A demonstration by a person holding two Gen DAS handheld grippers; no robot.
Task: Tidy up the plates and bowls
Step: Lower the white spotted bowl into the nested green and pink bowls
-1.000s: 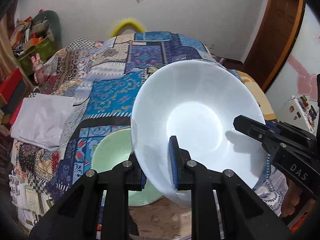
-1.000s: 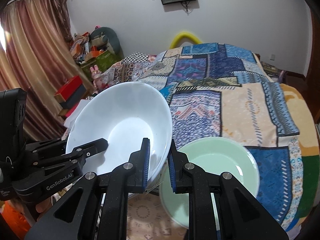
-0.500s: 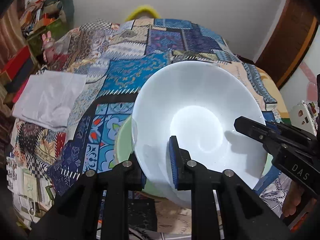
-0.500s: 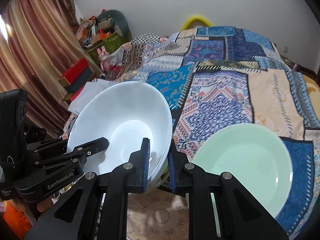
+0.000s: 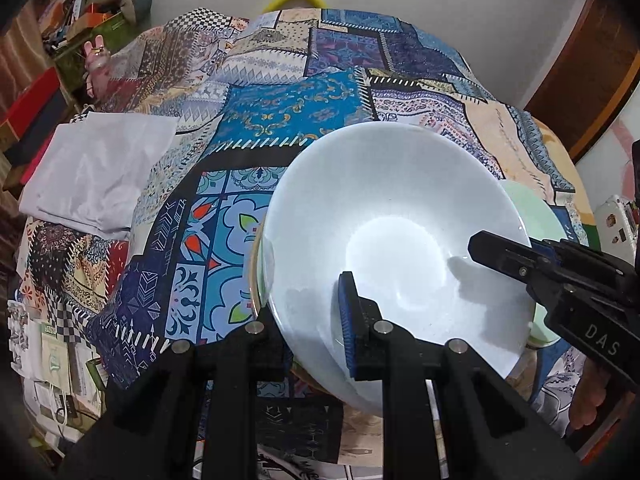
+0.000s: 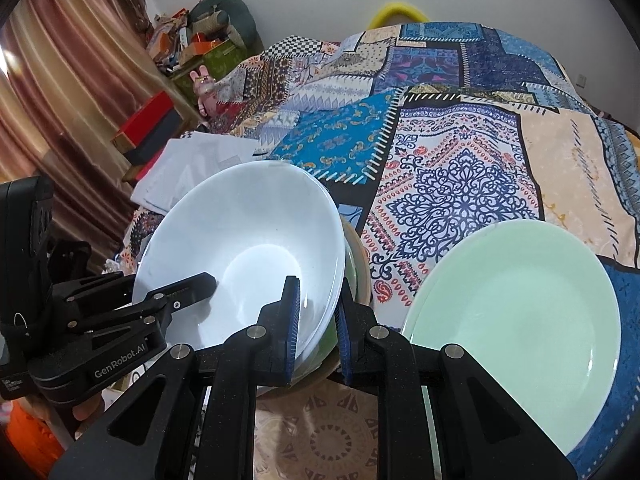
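A large white bowl [image 5: 392,216] is held tilted over the patchwork bedspread. My left gripper [image 5: 310,324] is shut on its near rim, one finger inside and one outside. My right gripper [image 6: 318,324] is shut on the opposite rim of the same white bowl [image 6: 244,232]; it shows in the left wrist view [image 5: 504,252] reaching in from the right. Under the white bowl lie a green dish and a tan rim [image 6: 360,264]. A pale green plate [image 6: 520,320] lies on the bed to the right; only its edge [image 5: 536,208] shows in the left wrist view.
A folded white cloth [image 5: 100,172] lies on the bed at the left. Boxes and clutter [image 6: 148,128] stand by the curtain on the left. A wooden door [image 5: 580,80] is at the right. Papers [image 5: 44,352] lie at the bed's near left edge.
Both grippers have carried the white bowl left and down, away from the green plate, which now lies to its right. Both stay shut on the bowl's rim.
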